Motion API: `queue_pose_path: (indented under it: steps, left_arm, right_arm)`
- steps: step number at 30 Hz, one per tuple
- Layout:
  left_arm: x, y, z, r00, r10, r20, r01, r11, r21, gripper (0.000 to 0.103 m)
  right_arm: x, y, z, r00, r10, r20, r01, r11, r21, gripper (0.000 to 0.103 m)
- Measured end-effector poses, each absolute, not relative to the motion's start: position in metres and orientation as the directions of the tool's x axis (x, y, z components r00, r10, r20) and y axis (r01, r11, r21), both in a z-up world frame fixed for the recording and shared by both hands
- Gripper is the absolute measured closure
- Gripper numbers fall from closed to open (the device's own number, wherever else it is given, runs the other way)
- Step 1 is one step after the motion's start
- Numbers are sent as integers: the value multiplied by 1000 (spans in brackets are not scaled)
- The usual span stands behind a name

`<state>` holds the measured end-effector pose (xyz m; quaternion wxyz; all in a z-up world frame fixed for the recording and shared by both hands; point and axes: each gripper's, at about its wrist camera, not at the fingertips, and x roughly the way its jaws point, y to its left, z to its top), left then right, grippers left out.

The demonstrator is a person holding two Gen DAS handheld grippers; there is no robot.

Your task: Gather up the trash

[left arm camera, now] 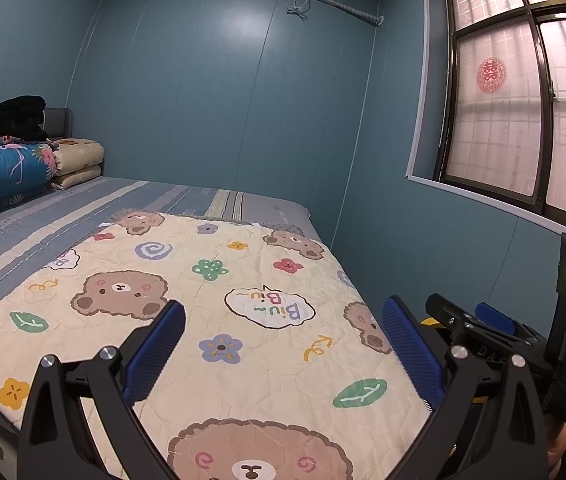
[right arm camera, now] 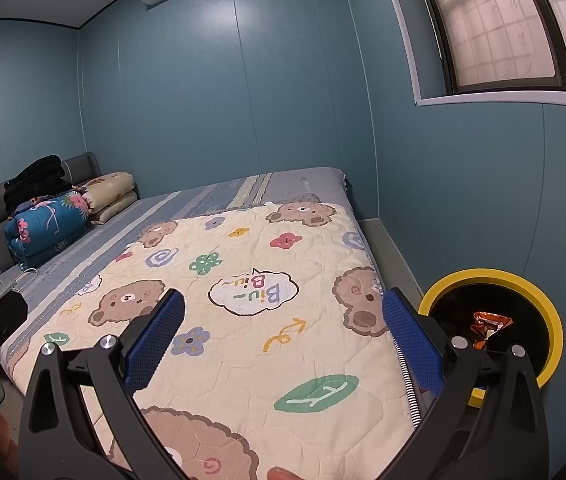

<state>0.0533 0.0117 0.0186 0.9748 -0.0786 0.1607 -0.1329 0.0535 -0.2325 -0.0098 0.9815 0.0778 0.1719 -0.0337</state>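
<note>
Hovering over the bed (left arm camera: 219, 200), I hold both tools out with their fingers spread wide and nothing between them: my left gripper (left arm camera: 283, 354) and my right gripper (right arm camera: 283, 344) are both released. Below them lies the bear-print quilt (right arm camera: 243, 320), and as far as I can see its surface carries no wrapper, scrap or other litter. In the right wrist view the yellow-rimmed bin (right arm camera: 551, 312) sits on the floor beside the bed at about 3 o'clock, and inside it, against the dark lining, lies a crumpled orange wrapper (right arm camera: 489, 326). So I judge that at least one piece of trash is already collected. At 9 o'clock, by the headboard, the folded bedding (left arm camera: 11, 172) is stacked with dark clothes on top; I count none of that as trash. What is left I cannot name: no further rubbish shows in either view, so either the collecting is close to finished or the rest lies beyond what these cameras see.
</note>
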Motion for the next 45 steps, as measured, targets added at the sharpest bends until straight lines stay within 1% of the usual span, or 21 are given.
queue_pose_path:
  steps: [39,45]
  left_arm:
    - [57,13,13,909,-289,-301,234,950,-206,8]
    - [60,14,11,903,-295,-313,234,948,-217,8]
  right_arm:
    - [56,-230,-19,928,-33,-371,98,983,157,8]
    - [56,-229,-21,926,-34,-376,100,982,158,8]
